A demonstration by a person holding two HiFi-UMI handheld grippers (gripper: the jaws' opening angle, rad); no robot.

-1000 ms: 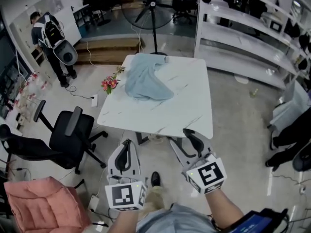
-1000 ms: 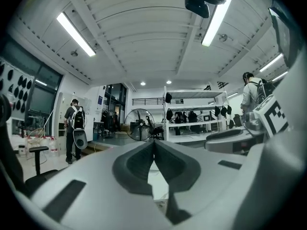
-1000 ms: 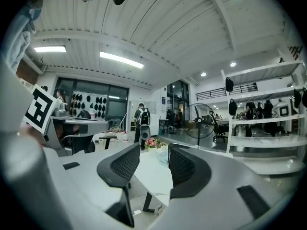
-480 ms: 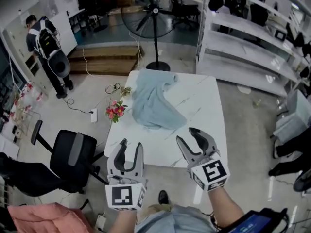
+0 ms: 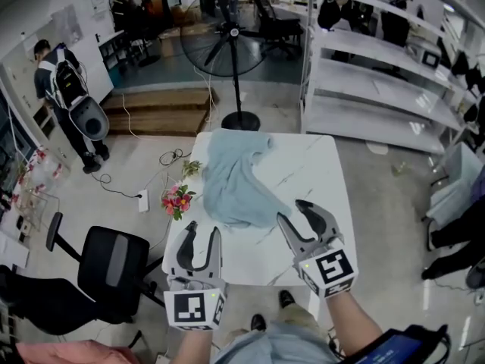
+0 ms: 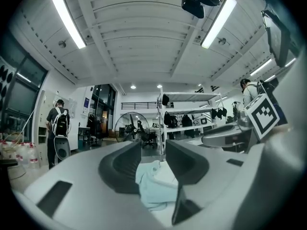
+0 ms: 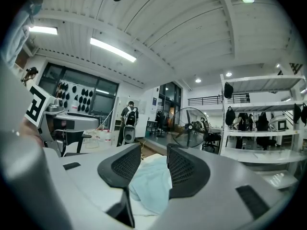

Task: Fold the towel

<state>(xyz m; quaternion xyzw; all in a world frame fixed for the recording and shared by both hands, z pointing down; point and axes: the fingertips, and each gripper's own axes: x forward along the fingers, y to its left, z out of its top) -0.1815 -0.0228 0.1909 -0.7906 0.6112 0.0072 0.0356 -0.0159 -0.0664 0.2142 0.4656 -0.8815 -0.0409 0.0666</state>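
Observation:
A light blue towel (image 5: 235,177) lies crumpled on the left half of the white marble table (image 5: 318,165). Both grippers hover level over the table's near edge, short of the towel. My left gripper (image 5: 201,235) is open; its jaws have just been opening, with nothing between them. My right gripper (image 5: 293,214) is open too; its jaws have just been closing a little, also on nothing. In the left gripper view the towel (image 6: 156,188) shows ahead through the gap of the gripper (image 6: 153,155). The right gripper view frames the towel (image 7: 149,183) ahead between the fingers of the gripper (image 7: 153,159).
A standing fan (image 5: 227,32) is behind the table's far edge. White shelving (image 5: 371,74) runs along the right. A black office chair (image 5: 114,260) and pink flowers (image 5: 176,201) stand left of the table. A person with a backpack (image 5: 64,82) is far left.
Both grippers have come forward from short of the table to over its near edge, closer to the towel. The left jaws went from shut to open.

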